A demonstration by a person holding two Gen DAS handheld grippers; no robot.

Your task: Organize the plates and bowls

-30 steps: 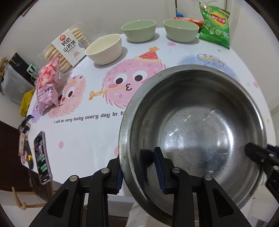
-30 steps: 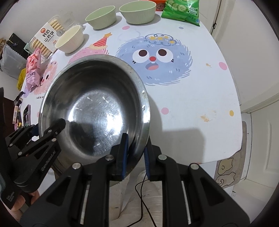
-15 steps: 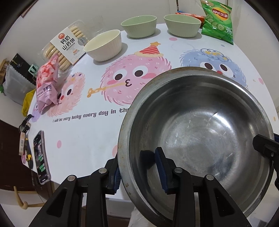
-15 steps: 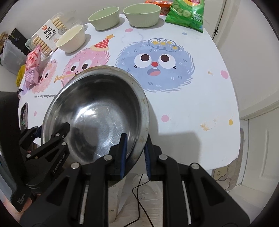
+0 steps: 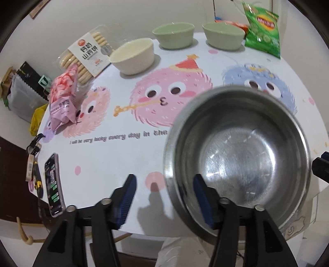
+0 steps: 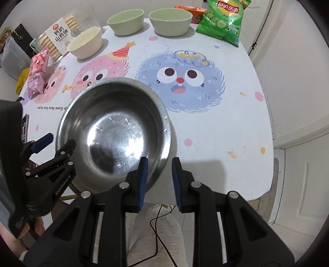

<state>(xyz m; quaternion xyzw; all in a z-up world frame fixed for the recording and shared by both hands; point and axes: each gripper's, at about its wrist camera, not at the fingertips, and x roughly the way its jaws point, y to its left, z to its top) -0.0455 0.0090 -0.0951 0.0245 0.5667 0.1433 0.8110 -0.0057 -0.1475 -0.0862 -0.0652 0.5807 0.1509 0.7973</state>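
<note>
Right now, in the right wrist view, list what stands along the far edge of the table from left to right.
Biscuit pack → cream bowl → first green bowl → second green bowl → green chip bag.

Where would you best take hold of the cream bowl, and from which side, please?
Grip the cream bowl by its rim, probably coming from above with one finger inside and one outside the near wall. It stands upright and open and looks empty, with bare table in front. The biscuit box crowds its far left, so that side looks tighter.
</note>
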